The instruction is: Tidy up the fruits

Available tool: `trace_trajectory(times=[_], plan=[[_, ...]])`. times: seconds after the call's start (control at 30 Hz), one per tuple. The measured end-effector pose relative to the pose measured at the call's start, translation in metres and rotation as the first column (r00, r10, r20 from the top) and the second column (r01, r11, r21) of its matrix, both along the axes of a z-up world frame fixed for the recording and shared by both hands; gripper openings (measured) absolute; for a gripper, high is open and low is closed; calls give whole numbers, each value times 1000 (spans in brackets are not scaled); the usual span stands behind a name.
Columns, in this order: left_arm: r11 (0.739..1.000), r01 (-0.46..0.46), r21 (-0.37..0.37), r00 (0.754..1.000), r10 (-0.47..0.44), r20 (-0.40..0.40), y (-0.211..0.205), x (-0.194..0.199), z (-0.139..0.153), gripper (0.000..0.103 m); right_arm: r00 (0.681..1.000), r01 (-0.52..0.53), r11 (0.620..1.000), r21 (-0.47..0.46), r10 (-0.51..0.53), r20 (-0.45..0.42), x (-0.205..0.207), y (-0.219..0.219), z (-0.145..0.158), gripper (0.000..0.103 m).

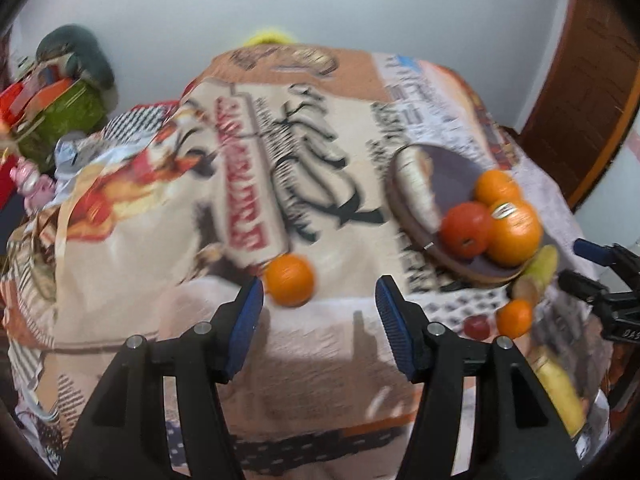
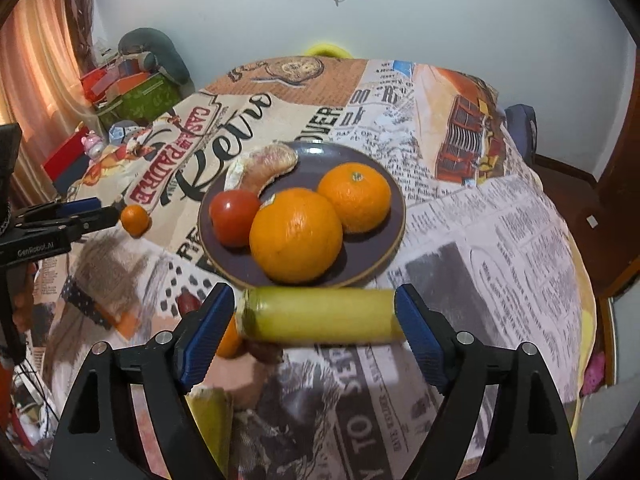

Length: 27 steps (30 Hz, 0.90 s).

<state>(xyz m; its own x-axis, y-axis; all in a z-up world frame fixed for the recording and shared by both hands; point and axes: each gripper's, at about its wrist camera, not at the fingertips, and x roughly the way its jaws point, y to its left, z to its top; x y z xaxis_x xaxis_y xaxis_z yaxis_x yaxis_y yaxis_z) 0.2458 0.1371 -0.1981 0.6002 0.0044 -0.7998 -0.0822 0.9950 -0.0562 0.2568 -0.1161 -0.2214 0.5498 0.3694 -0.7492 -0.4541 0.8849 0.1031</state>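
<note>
Fruit sorting on the newspaper-print table (image 2: 500, 240), both tools spread wide.

I see the purple plate (image 2: 384, 236) mid-table holding a large orange (image 2: 296, 234), a smaller orange (image 2: 356, 196), a tomato (image 2: 234, 216) and a peeled segment (image 2: 266, 168). My right tool (image 2: 316, 320) stands open around a yellow banana (image 2: 320, 316); whether it touches I cannot tell. My left tool (image 1: 320, 300) gapes empty just near of a mandarin (image 1: 290, 280).

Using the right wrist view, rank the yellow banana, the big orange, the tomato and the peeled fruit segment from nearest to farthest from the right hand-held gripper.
1. Yellow banana: lying crosswise between the right hand-held gripper's fingers.
2. Big orange: front of the dark plate.
3. Tomato: plate's left side, slightly farther back.
4. Peeled fruit segment: plate's far left rim.
</note>
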Motion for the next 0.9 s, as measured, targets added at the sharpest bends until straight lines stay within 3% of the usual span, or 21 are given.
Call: trace_trajectory(times=[0.37, 0.57, 0.77, 0.9], plan=[[1000, -14, -15, 1000, 14, -28, 14, 19, -25, 57, 1000, 10, 1000, -11, -10, -23, 11, 12, -14, 80], [1000, -27, -13, 997, 26, -69, 13, 40, -42, 40, 999, 9, 1000, 17, -9, -43, 13, 10, -16, 80], [999, -32, -20, 998, 30, -57, 15, 37, -41, 37, 999, -37, 999, -37, 36, -20, 3, 14, -17, 80], [1000, -19, -11, 999, 19, -45, 9, 25, -31, 37, 999, -25, 1000, -19, 24, -25, 4, 10, -17, 77]])
